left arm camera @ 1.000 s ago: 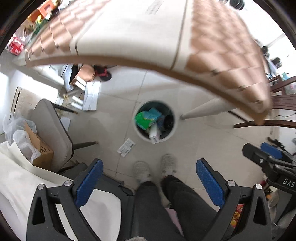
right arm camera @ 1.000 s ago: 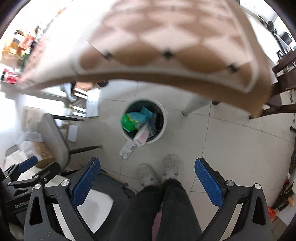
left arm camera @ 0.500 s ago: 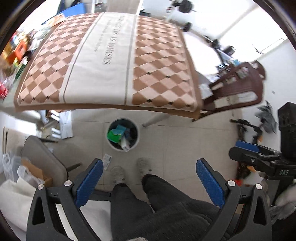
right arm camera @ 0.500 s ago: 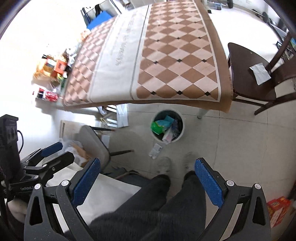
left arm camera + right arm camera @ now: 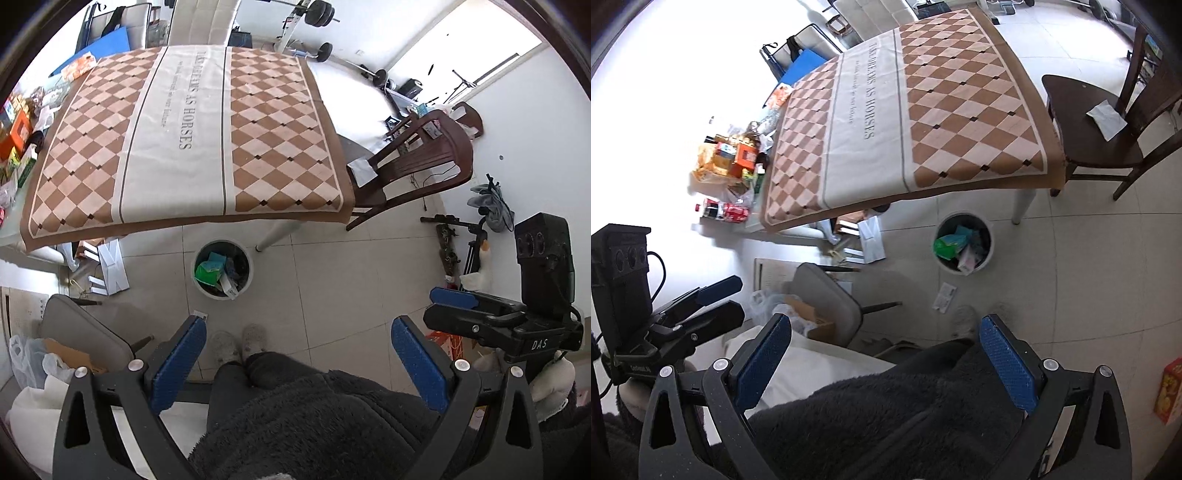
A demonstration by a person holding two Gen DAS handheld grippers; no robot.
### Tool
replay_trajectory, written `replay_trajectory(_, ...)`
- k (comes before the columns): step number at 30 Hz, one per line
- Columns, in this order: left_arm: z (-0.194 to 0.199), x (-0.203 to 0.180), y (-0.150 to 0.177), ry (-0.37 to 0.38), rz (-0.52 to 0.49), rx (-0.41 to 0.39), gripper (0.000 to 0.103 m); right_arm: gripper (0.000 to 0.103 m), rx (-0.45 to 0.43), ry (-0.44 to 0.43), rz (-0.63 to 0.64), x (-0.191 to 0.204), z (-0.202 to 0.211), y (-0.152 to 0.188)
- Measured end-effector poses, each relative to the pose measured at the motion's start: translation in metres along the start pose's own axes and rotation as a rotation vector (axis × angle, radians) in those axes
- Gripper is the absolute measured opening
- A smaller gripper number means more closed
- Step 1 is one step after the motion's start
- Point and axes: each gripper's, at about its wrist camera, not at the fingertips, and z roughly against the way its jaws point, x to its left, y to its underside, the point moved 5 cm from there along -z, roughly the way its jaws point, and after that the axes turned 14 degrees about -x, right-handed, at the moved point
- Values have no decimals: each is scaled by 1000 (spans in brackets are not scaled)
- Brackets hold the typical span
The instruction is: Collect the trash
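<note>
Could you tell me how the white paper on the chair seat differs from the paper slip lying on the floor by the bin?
The white paper rests on the dark wooden chair seat, while the paper slip lies on the floor tiles beside the trash bin. The white paper looks blank and creased; the slip is narrower and carries printed marks. The chair paper sits far from the bin, the slip close to it. Both are light-coloured loose paper outside the bin.

I see my left gripper (image 5: 295, 363) wide open, holding nothing. The bin (image 5: 222, 294) full of trash sits on the floor by the table (image 5: 192, 147). A paper (image 5: 199, 315) lies near it.
</note>
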Motion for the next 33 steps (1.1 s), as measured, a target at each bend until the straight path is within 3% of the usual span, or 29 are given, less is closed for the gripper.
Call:
replay_trajectory(18, 21, -7, 9, 37, 78, -61, 102, 103, 12, -62, 15, 5, 13, 2)
replay_trajectory(33, 24, -17, 19, 66, 80, -68, 102, 103, 18, -71, 29, 9, 19, 11)
